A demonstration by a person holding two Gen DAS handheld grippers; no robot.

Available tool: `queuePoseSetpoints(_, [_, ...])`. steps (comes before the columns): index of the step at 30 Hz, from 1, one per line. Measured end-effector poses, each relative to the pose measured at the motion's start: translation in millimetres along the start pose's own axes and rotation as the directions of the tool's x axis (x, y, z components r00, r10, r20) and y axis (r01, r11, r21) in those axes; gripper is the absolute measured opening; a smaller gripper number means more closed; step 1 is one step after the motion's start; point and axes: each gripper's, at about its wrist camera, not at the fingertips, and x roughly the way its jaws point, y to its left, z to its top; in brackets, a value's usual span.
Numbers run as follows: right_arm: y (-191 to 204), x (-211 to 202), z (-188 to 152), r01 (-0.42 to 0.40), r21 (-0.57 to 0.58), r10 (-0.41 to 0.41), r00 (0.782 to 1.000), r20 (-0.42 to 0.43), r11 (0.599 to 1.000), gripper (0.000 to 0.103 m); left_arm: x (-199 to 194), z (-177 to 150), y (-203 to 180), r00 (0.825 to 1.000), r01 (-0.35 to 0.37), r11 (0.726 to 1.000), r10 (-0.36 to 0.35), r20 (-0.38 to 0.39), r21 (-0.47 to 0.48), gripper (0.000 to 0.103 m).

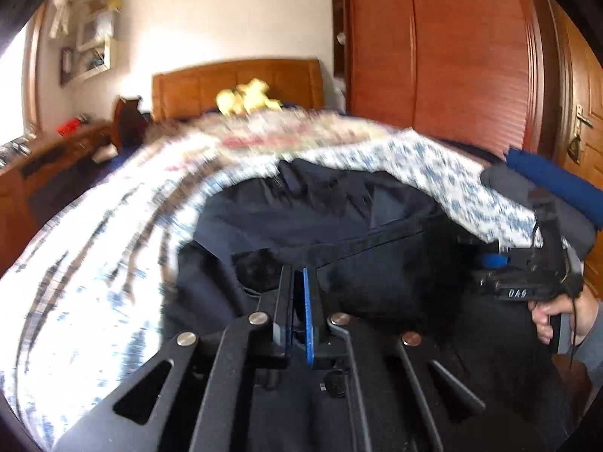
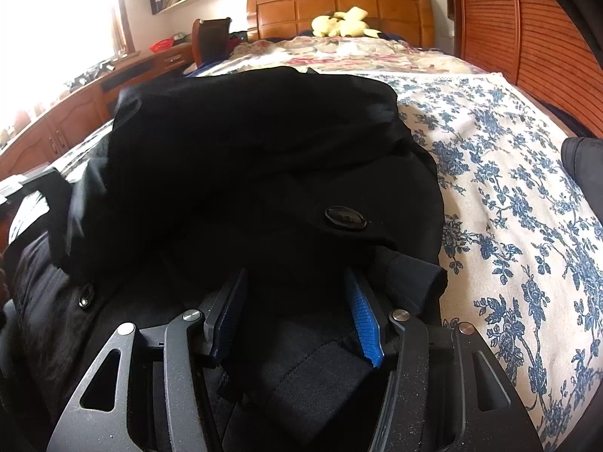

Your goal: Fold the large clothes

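The coat [image 2: 245, 158] is matt black woven cloth with a glossy plastic button [image 2: 345, 218]; the bedspread [image 2: 508, 173] is printed cotton-like cloth, the far headboard [image 2: 339, 7] polished wood, and the gripper [image 2: 297, 309] matt black metal with ribbed blue pads [image 2: 363, 320]

The bed [image 2: 501, 173] fills most of both views. A white sheet with blue flowers [image 2: 520, 226] covers its near part. A black coat [image 2: 245, 158] lies in a bumpy heap on this sheet, near the middle and toward 9 o'clock. A big black button [image 2: 345, 218] shows on the coat. Toward 12 o'clock a blanket with pink flowers [image 2: 339, 54] lies across the far part of the bed. A yellow soft toy [image 2: 341, 22] sits past it, just in front of the wooden headboard [image 2: 339, 2]. At 3 o'clock something dark [image 2: 584, 162] lies at the edge of the sheet.
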Motion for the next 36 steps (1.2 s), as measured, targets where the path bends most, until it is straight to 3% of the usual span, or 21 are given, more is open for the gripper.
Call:
queuePoseSetpoints(5, [1,0,0,-0.001,0.001,0.001,1.000,0.000,1.000,0.054,-29,1,13,0.998,-0.067,0.998,0.067,0.023,0.009,0.002])
queuePoseSetpoints(9, [0,1,0,0.001,-0.001,-0.001,1.000,0.002,1.000,0.054,-29,-15,23,0.993,-0.116,0.993,0.117,-0.025,0.019,0.004])
queuePoseSetpoints(16, [0,0,0,0.002,-0.002,-0.001,1.000,0.002,1.000,0.055,-22,-43,42,0.989,-0.108,0.994,0.105,-0.108,-0.022,0.008])
queuePoseSetpoints(24, [2,-2,5,0.015,-0.017,-0.016,1.000,-0.021,1.000,0.055,-42,-60,60,0.988,-0.117,0.992,0.111,-0.108,-0.054,0.011])
queuePoseSetpoints(27, [12,-8,15,0.035,-0.049,-0.036,0.999,-0.020,0.998,0.055,-48,-65,70,0.987,-0.124,0.990,0.116,-0.109,-0.064,0.019])
queuePoseSetpoints(31, [36,-20,38,-0.014,-0.074,0.016,0.999,0.029,0.997,0.055,-57,-70,83,0.987,-0.129,0.988,0.120,-0.110,-0.080,0.036])
queuePoseSetpoints(36, [78,-8,80,-0.087,-0.126,0.093,0.994,0.049,0.988,0.055,-63,-74,96,0.987,-0.131,0.987,0.121,-0.106,-0.098,0.044])
